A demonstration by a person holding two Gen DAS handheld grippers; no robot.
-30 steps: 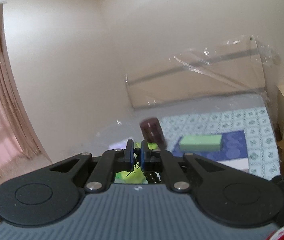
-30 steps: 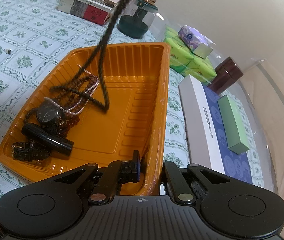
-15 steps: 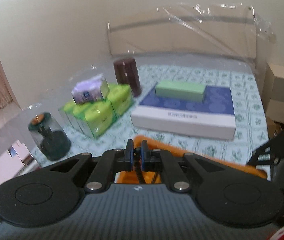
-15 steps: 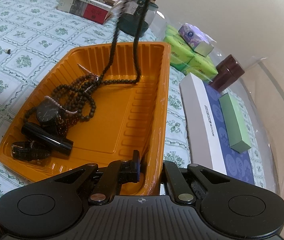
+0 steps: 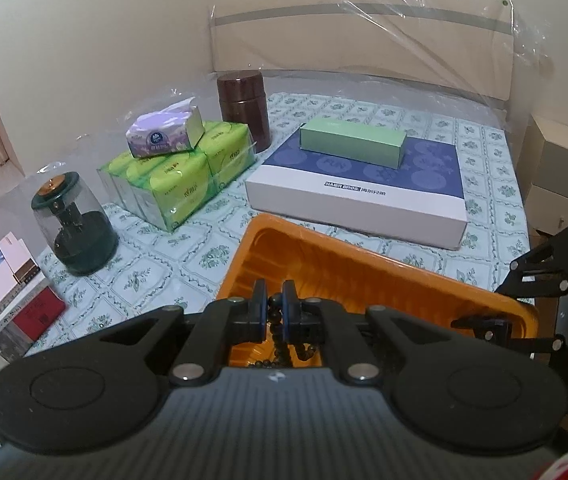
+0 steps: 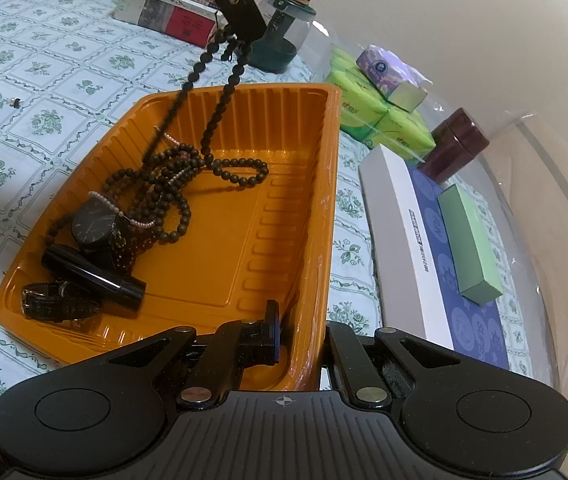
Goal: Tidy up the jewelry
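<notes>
Beads (image 6: 220,80) hang pinched in the left gripper (image 5: 272,312) at upper centre, their lower loop pooled in the tray (image 6: 324,184). Right gripper (image 6: 298,338) clamps the tray's near wall. Lifting now could snag the watch (image 6: 94,226) below and drag it out.

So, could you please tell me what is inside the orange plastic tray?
Orange plastic tray holds dark bead strands, a black watch, a black tube, a strap; anything beneath them is hidden.
</notes>
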